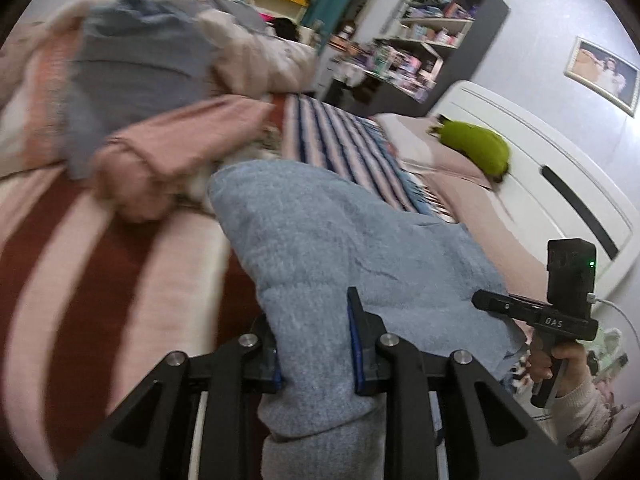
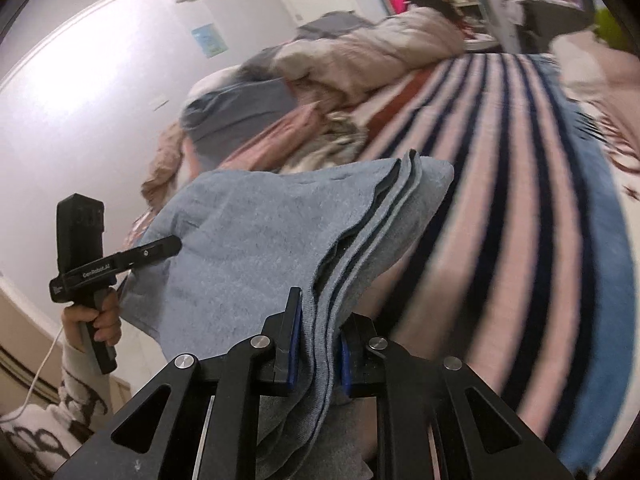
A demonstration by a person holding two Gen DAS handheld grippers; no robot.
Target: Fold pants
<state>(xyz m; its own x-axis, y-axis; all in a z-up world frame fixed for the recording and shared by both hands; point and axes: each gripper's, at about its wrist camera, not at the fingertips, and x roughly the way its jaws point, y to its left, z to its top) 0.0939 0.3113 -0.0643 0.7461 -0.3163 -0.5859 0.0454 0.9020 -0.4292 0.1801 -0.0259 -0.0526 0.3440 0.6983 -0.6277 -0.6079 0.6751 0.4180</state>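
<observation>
The light blue-grey pants (image 1: 344, 248) are folded into several layers and held up above the bed between both grippers. My left gripper (image 1: 316, 344) is shut on one end of the pants, the cloth bunched between its blue-padded fingers. My right gripper (image 2: 318, 344) is shut on the other end, where the stacked edges (image 2: 384, 204) show. The right gripper also shows in the left wrist view (image 1: 532, 312) at the far right, and the left gripper shows in the right wrist view (image 2: 120, 256) at the left.
A striped pink, red and navy blanket (image 2: 500, 184) covers the bed. A pile of crumpled clothes and bedding (image 1: 152, 92) lies at the far side. A green pillow (image 1: 476, 148) rests by the white headboard (image 1: 560, 184). Shelves (image 1: 424, 36) stand beyond.
</observation>
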